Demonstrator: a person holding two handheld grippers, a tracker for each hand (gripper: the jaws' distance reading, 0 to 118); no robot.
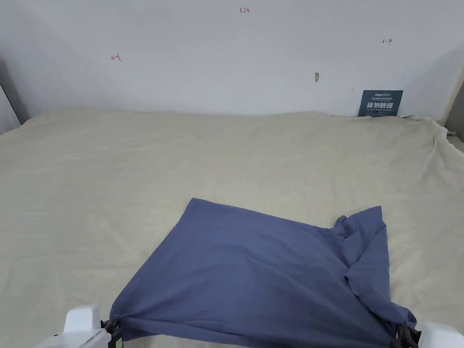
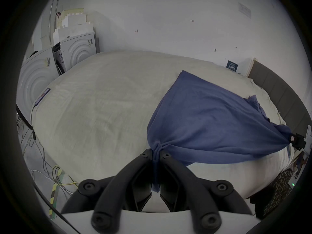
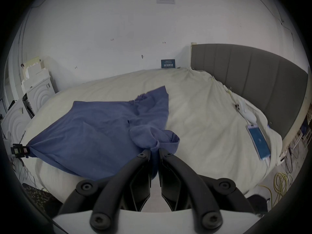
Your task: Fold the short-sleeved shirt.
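A blue short-sleeved shirt (image 1: 258,267) is spread over the near part of the cream bed (image 1: 181,154), stretched between my two grippers. My left gripper (image 1: 112,330) is shut on its near left corner, the cloth bunched between the jaws (image 2: 156,155). At the near right, my right gripper (image 1: 404,335) is shut on a gathered corner by a sleeve or collar (image 3: 154,150). The shirt's right side (image 1: 362,244) lies crumpled and folded over itself. Its far left corner (image 1: 195,201) lies flat.
A dark sign (image 1: 380,103) leans on the white wall behind the bed. A grey headboard (image 3: 253,79) runs along the right side, with a phone (image 3: 258,141) on the sheet beside it. White foam blocks (image 2: 70,52) and floor cables (image 2: 50,173) are at the left.
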